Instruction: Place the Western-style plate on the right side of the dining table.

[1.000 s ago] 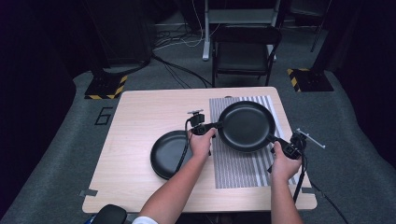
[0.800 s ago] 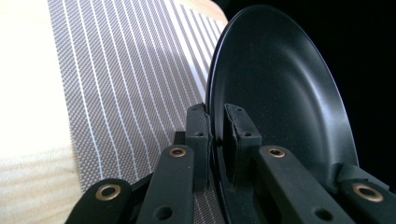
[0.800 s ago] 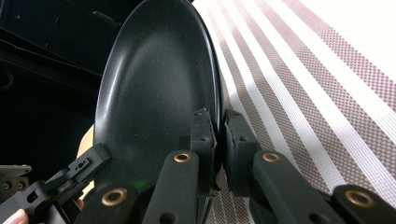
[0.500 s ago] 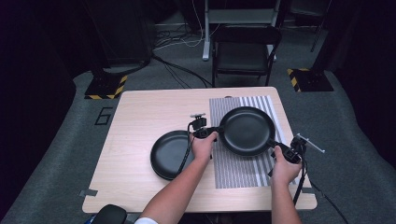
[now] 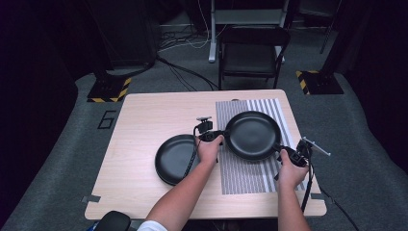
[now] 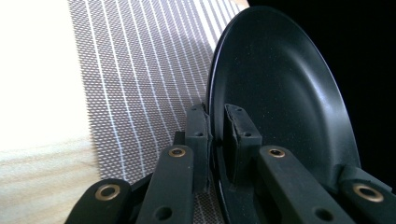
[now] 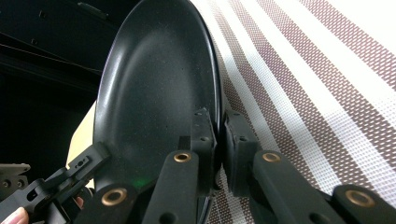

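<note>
Two black plates are on the scene: one [image 5: 174, 159] lies flat on the bare wood of the table [image 5: 144, 125], and the other [image 5: 252, 134] is held over the single striped mat [image 5: 250, 178] by both grippers at once. One left gripper [image 6: 215, 135] pinches its rim on the side nearest the lying plate, jaws pressed on either face of the edge. One right gripper [image 7: 218, 140] pinches the opposite rim the same way, the plate tilted between them.
</note>
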`<state>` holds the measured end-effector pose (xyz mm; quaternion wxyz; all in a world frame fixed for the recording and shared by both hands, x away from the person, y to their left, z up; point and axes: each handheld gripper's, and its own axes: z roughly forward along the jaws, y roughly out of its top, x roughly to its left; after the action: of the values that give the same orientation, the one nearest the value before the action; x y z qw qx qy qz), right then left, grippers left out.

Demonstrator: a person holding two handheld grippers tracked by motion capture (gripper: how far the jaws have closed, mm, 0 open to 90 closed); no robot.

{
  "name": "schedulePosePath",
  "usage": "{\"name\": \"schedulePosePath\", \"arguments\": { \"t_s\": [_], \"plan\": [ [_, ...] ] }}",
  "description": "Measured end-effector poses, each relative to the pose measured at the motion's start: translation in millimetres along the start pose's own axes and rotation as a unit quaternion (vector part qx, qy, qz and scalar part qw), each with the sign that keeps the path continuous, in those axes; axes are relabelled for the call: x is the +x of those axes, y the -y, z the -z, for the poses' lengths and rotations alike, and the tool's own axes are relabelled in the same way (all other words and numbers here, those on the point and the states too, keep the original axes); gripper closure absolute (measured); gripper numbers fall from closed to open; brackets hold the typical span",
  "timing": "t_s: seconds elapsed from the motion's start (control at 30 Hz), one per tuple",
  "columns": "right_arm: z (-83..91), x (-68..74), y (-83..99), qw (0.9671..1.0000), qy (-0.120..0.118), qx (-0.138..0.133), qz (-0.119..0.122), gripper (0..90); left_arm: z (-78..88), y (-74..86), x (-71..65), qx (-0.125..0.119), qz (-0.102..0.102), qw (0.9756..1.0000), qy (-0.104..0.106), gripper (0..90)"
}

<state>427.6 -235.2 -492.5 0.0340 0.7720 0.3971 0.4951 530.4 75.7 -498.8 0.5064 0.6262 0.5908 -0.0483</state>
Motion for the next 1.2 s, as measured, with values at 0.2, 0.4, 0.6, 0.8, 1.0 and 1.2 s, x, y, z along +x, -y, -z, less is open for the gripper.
{"name": "schedulePosePath", "arguments": {
  "t_s": [0.2, 0.4, 0.6, 0.8, 1.0, 1.2],
  "plan": [
    [-3.4, -0.5, 0.5, 0.9999, 0.002, 0.007, -0.009, 83.5, -0.2, -1.1, -1.0, 0.002, 0.0, 1.0, -0.007, 80.9],
    [-4.1, -2.5, 0.1, 0.9999, 0.005, 0.008, -0.01, 83.5, -3.6, 0.2, -1.3, 0.007, 0.002, 0.9999, -0.011, 80.5],
    [-6.0, -10.3, 0.8, 0.9997, 0.006, 0.011, -0.022, 83.5, -10.1, 2.1, -1.7, 0.015, -0.001, 0.9997, -0.018, 80.5],
    [-7.7, -17.2, 3.1, 0.9994, 0.015, 0.018, -0.026, 83.3, -16.9, 5.8, -0.4, 0.031, -0.005, 0.999, -0.03, 79.8],
    [-10.3, -18.4, 2.7, 0.9993, 0.02, 0.019, -0.024, 83.4, -19.8, 5.6, -1.2, 0.038, -0.008, 0.9985, -0.04, 79.1],
    [-11.5, -19.5, 2.8, 0.9991, 0.023, 0.022, -0.028, 83.1, -21.3, 5.1, -2.9, 0.044, -0.011, 0.9978, -0.049, 78.8]
  ]
}}
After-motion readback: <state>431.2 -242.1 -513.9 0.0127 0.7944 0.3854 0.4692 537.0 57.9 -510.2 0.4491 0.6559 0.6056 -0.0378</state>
